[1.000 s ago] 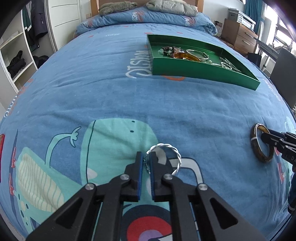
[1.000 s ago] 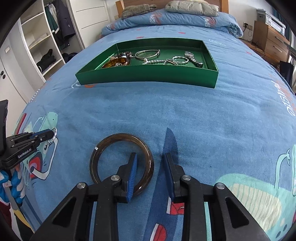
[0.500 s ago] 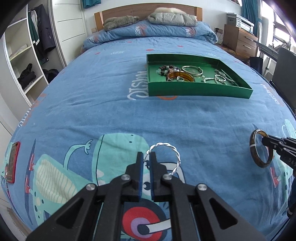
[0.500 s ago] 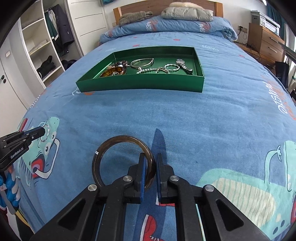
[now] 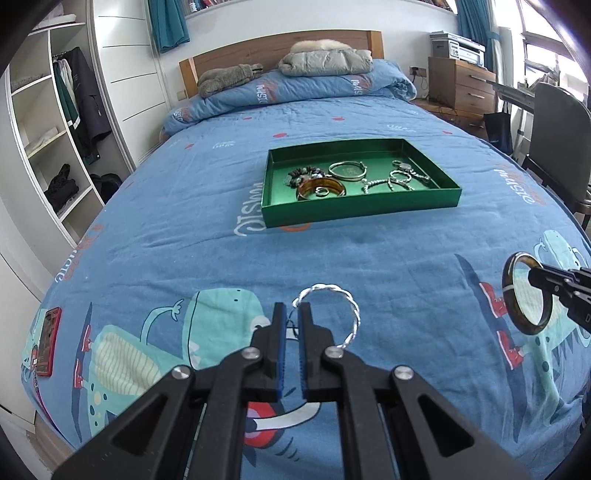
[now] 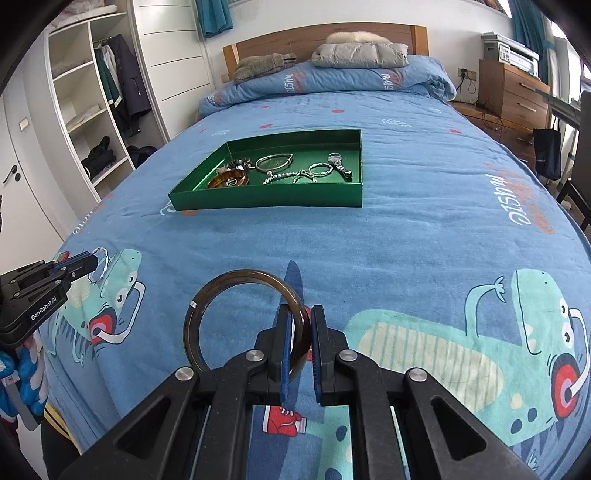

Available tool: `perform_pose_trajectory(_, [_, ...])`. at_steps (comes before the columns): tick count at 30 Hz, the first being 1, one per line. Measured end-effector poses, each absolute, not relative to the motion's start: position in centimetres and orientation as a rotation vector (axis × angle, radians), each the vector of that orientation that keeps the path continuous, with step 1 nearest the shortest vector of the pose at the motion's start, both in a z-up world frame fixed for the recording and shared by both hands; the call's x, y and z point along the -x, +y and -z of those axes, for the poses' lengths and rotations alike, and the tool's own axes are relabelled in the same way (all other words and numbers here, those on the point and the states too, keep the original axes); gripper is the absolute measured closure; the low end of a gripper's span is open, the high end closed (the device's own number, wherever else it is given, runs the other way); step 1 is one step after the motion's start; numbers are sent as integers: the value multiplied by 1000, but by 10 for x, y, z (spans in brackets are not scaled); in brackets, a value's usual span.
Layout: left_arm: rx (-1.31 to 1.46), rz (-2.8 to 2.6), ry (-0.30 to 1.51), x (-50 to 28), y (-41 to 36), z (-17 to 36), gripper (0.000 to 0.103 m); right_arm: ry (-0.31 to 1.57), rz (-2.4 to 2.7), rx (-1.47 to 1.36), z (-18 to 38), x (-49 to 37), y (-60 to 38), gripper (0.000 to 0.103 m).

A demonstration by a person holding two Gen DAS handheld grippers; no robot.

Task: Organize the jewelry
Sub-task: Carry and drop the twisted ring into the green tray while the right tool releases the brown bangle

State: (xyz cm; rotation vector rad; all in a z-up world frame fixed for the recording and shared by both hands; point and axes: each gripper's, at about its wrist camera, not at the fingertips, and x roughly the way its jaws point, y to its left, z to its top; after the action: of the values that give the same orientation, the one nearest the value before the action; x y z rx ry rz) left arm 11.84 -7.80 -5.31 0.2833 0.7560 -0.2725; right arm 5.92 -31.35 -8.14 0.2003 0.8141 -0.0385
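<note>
Both bangles have risen off the bed. Right tongs [image 6: 299,328] just closed, clamping rigid, smooth brown bangle [image 6: 207,306] at its rim; left tongs [image 5: 291,325] pinch light twisted silver bangle [image 5: 341,295] likewise.

white wardrobe [image 5: 48,147] left; wooden headboard [image 5: 280,55]; dresser [image 5: 461,88] right; daylit window [image 5: 546,33]
</note>
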Motion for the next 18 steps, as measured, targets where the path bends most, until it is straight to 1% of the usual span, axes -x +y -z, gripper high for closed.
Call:
perform_pose_trajectory(10, [-291, 329, 683, -96, -109, 27, 98, 732, 80, -211, 48, -23, -335, 93])
perform_pose_trajectory(18, [-274, 355, 639, -109, -121, 3, 98, 651, 114, -210, 11, -23, -353, 93])
